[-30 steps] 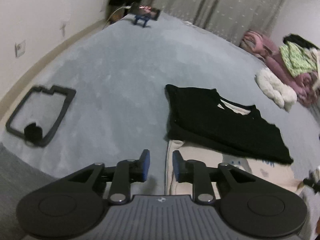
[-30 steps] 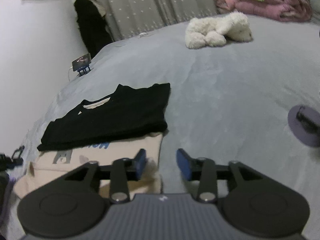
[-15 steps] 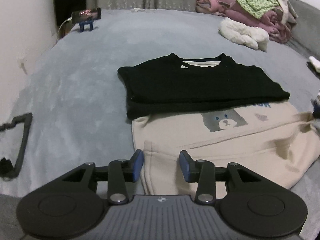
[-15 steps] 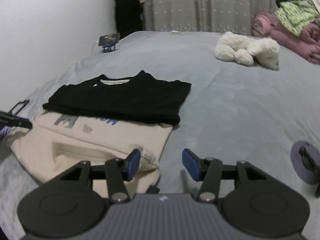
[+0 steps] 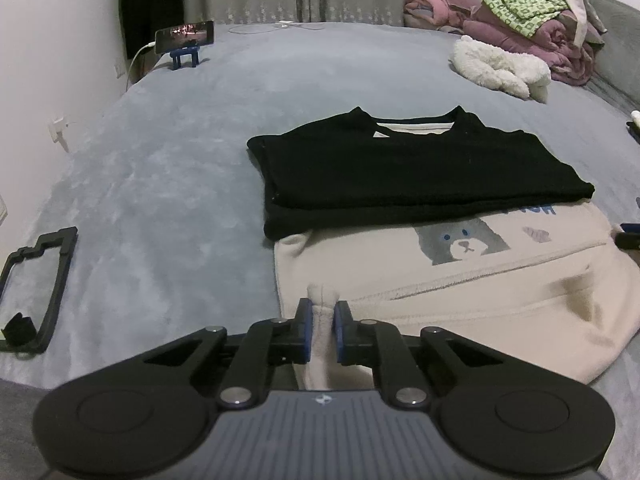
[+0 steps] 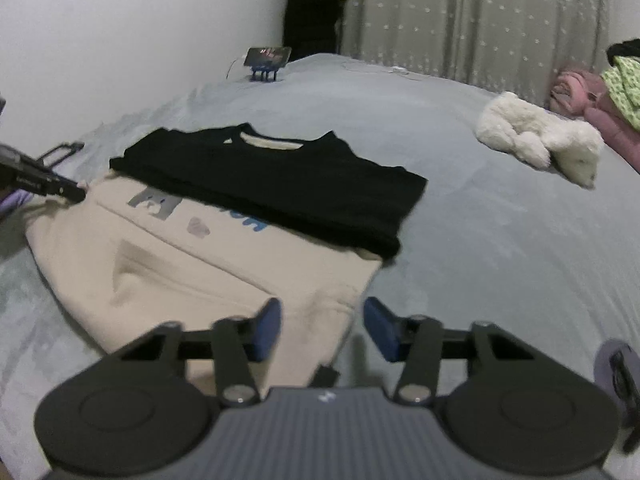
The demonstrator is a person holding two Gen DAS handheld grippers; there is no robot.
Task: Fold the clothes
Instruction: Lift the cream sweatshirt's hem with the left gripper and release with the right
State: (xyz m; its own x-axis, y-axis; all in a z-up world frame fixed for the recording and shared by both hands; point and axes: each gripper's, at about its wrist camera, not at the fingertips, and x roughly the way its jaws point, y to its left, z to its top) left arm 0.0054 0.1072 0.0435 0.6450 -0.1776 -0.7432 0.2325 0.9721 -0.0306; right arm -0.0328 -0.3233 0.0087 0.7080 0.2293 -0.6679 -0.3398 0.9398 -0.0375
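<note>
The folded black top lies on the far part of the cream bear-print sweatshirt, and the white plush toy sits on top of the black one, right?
Not quite. The white plush toy lies apart on the grey bedcover, as the right wrist view shows. The folded black top does lie on the far part of the cream bear-print sweatshirt.

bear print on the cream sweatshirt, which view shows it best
The left wrist view: the grey bear print on the cream fleece sweatshirt is sharp and near centre, with its face readable. In the right wrist view the print is small, blurred and off to the left, beside the folded black top.

Folded shirt (image 5: 420, 176) overlaps sweatshirt's (image 5: 480, 288) far edge, on bed (image 5: 160, 184).
</note>
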